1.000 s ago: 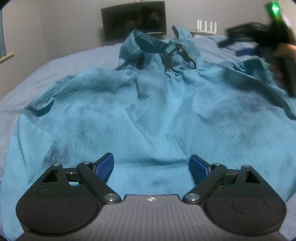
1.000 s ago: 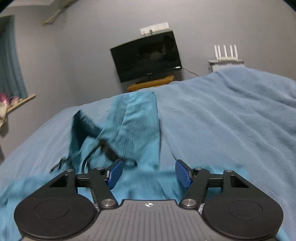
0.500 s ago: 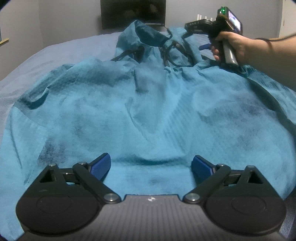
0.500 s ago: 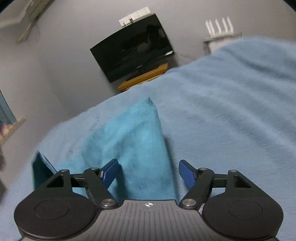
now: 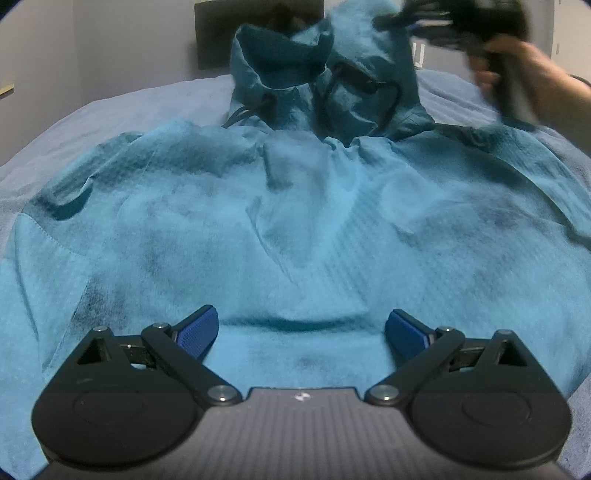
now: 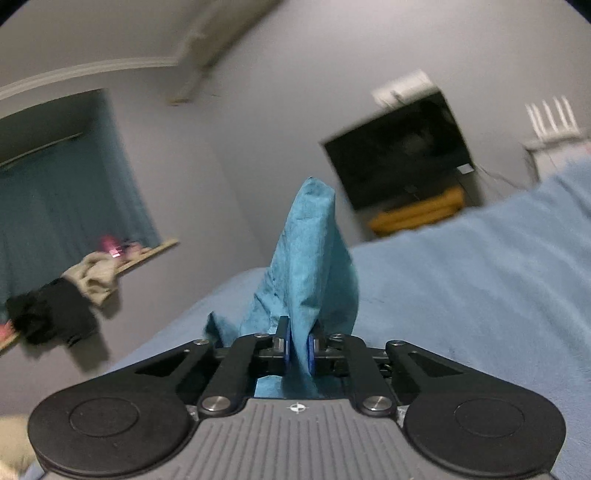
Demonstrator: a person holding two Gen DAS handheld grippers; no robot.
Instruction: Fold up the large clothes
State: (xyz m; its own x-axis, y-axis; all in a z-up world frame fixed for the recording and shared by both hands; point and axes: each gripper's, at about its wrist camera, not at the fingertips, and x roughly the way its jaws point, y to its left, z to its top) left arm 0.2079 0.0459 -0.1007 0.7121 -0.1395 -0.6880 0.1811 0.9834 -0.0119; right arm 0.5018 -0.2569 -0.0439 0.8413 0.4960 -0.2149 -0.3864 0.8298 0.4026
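A large teal hooded jacket (image 5: 295, 221) lies spread on the blue bed. My left gripper (image 5: 299, 332) is open, low over the jacket's near hem. My right gripper (image 6: 299, 349) is shut on the tip of the jacket's hood (image 6: 310, 258) and holds it raised. In the left wrist view the hood (image 5: 325, 66) stands lifted at the far end, with the right gripper (image 5: 461, 22) blurred above it and the hand behind. Dark drawstrings (image 5: 369, 88) hang at the collar.
The bed is covered by a blue blanket (image 6: 461, 295). A dark TV (image 6: 402, 147) hangs on the far wall above an orange shelf (image 6: 417, 218). A white router (image 6: 550, 122) stands at right. Clothes (image 6: 74, 295) lie on a window ledge at left.
My right gripper has closed on the hood tip and lifted it up off the bed. My left gripper stayed open over the hem, nearly still.
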